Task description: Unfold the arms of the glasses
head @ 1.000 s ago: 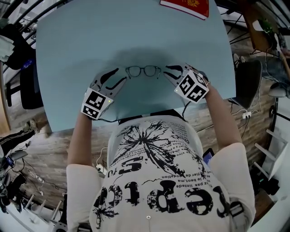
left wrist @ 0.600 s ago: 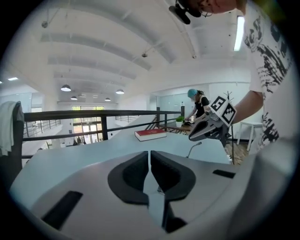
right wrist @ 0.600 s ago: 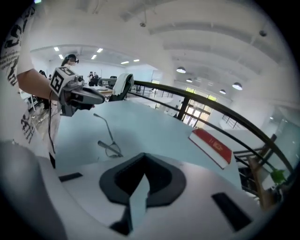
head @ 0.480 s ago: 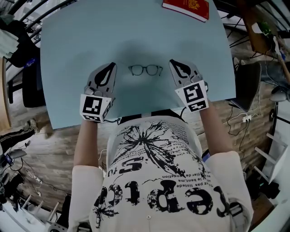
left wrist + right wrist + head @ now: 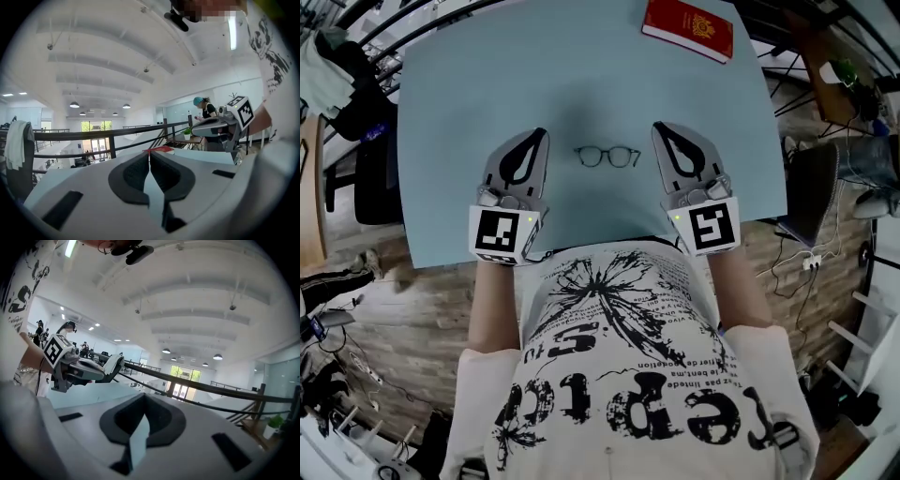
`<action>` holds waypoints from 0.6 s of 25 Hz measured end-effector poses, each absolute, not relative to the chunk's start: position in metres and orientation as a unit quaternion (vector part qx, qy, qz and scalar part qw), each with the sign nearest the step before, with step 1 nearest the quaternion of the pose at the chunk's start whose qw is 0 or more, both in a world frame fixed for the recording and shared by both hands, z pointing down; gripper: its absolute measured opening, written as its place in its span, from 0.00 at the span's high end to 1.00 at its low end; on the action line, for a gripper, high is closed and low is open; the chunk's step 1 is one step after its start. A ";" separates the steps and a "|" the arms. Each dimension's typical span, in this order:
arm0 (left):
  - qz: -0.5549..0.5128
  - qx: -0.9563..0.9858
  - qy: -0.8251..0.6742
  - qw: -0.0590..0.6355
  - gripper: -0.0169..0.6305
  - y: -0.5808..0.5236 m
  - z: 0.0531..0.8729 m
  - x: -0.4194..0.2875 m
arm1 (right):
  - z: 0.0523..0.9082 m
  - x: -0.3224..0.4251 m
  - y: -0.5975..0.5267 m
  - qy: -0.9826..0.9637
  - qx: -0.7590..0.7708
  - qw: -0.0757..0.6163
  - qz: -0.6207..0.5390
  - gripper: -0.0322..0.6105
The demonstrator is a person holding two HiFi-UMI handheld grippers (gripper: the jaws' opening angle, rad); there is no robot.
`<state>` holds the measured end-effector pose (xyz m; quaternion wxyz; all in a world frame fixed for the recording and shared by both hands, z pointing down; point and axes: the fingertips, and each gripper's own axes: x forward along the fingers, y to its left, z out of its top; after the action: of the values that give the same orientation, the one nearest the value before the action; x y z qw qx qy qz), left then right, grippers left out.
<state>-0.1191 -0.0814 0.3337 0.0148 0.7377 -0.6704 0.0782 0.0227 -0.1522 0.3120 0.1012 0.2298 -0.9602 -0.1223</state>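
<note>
The dark-rimmed glasses [image 5: 607, 156] lie on the light blue table [image 5: 581, 75], front rim towards me. Their arms are too small to make out. My left gripper [image 5: 540, 134] hovers to their left and my right gripper [image 5: 660, 127] to their right. Both are raised off the table and clear of the glasses. Each points away from me with its jaws shut and nothing between them. In the left gripper view the shut left gripper [image 5: 149, 154] points level over the table, with the right gripper [image 5: 220, 126] beside it. In the right gripper view the right gripper [image 5: 143, 397] is likewise shut, with the left gripper [image 5: 89, 369] alongside. Neither gripper view shows the glasses.
A red book [image 5: 687, 28] lies at the table's far right edge. A dark chair [image 5: 366, 178] stands off the table's left side and cables run over the wooden floor on the right. A black railing [image 5: 93, 136] runs beyond the table.
Both grippers stood open at the ends of the glasses. They have since shut, lifted off the table and turned to point forward. The glasses stay on the table.
</note>
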 end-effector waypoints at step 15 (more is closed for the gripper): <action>0.055 0.733 -0.679 -0.001 0.94 -0.087 0.309 -0.116 | 0.305 0.018 -0.155 -0.964 0.223 0.085 -0.118 0.94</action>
<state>-0.1165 -0.0875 0.3094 -0.0009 0.7325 -0.6786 0.0549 0.0182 -0.1548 0.3050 0.0854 0.2234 -0.9638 -0.1178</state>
